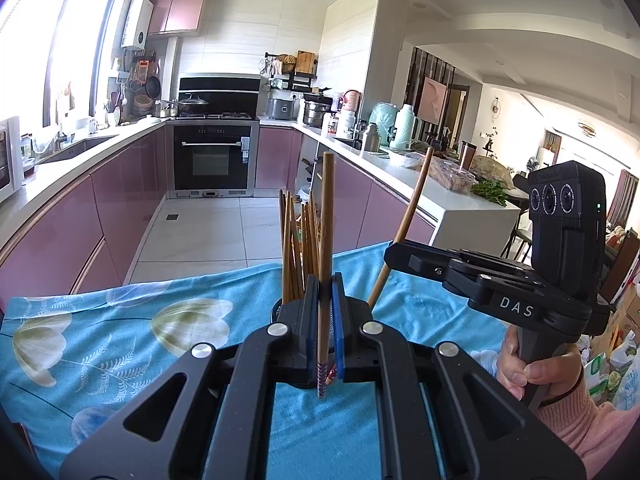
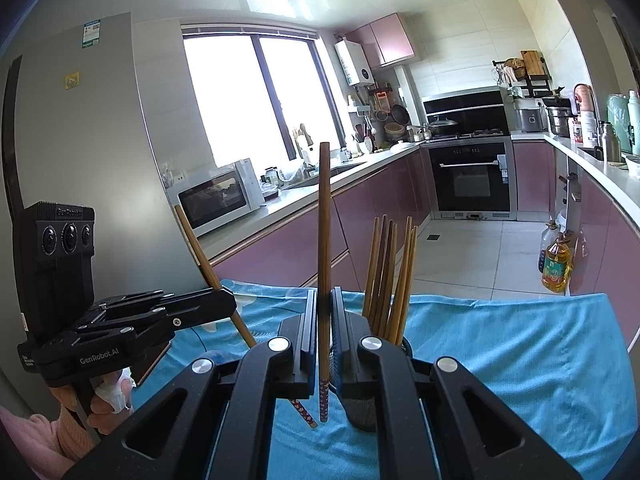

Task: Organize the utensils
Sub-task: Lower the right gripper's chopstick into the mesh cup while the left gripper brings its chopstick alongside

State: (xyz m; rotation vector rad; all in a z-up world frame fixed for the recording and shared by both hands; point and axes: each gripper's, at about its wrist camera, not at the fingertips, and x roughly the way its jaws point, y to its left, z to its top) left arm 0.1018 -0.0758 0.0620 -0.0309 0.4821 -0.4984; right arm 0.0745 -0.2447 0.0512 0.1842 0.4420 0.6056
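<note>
My left gripper [image 1: 325, 312] is shut on a brown chopstick [image 1: 327, 216] and holds it upright above the blue cloth. My right gripper [image 2: 324, 320] is shut on another brown chopstick [image 2: 324, 216], also upright; it shows tilted in the left wrist view [image 1: 412, 208]. The left gripper's chopstick shows tilted in the right wrist view [image 2: 200, 252]. A dark holder [image 2: 362, 412] with several chopsticks [image 2: 390, 272] stands on the cloth between the two grippers. The same bunch shows in the left wrist view [image 1: 298, 248].
A blue flowered cloth [image 1: 120, 340] covers the table. Beyond its far edge lies the kitchen floor [image 1: 208, 232], with purple cabinets and an oven [image 1: 212, 160]. A fridge [image 2: 80, 128] and a microwave [image 2: 218, 196] stand to the left. Oil bottles [image 2: 556, 264] stand on the floor at right.
</note>
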